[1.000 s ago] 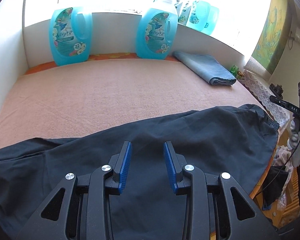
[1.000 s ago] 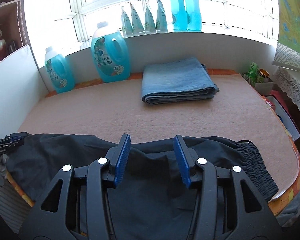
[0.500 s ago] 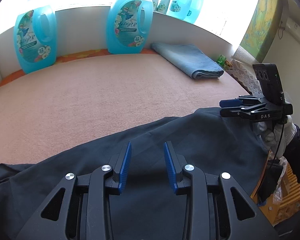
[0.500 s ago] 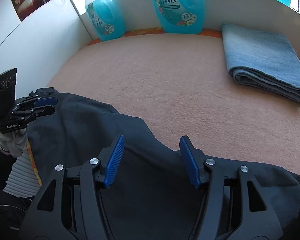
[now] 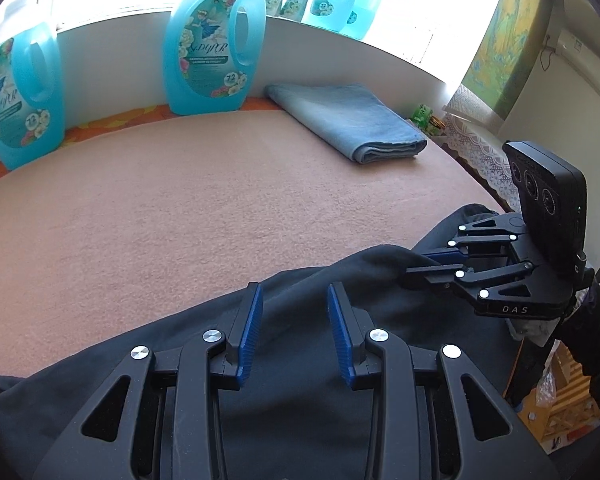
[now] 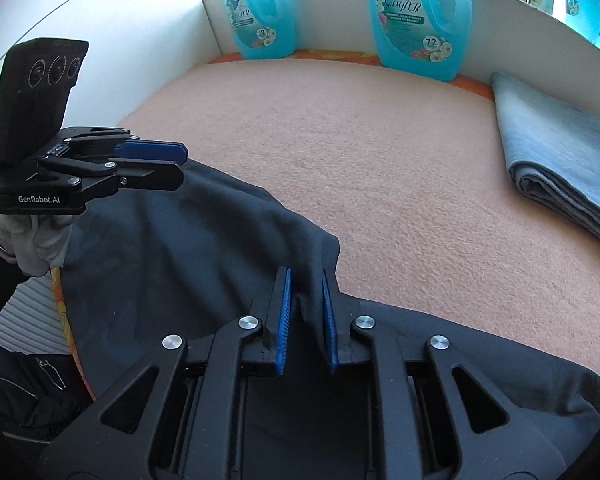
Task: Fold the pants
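Observation:
Dark navy pants (image 5: 300, 360) lie along the near edge of a pink-covered table (image 5: 180, 208); they also show in the right wrist view (image 6: 172, 248). My left gripper (image 5: 295, 292) is open just above the cloth, holding nothing. My right gripper (image 6: 305, 276) is shut on a raised fold of the pants' far edge. The right gripper also shows in the left wrist view (image 5: 428, 264), pinching the pants at the right. The left gripper also shows in the right wrist view (image 6: 178, 164), open over the pants' left end.
A folded blue towel (image 5: 348, 120) lies at the back right of the table. Two big blue detergent jugs (image 5: 214, 48) (image 5: 18, 100) stand against the white back wall. More bottles stand on the window sill. A lace-covered shelf (image 5: 476, 148) is to the right.
My right gripper has swung left, come down onto the pants and closed on a fold of the cloth. My left gripper has turned right and stays open.

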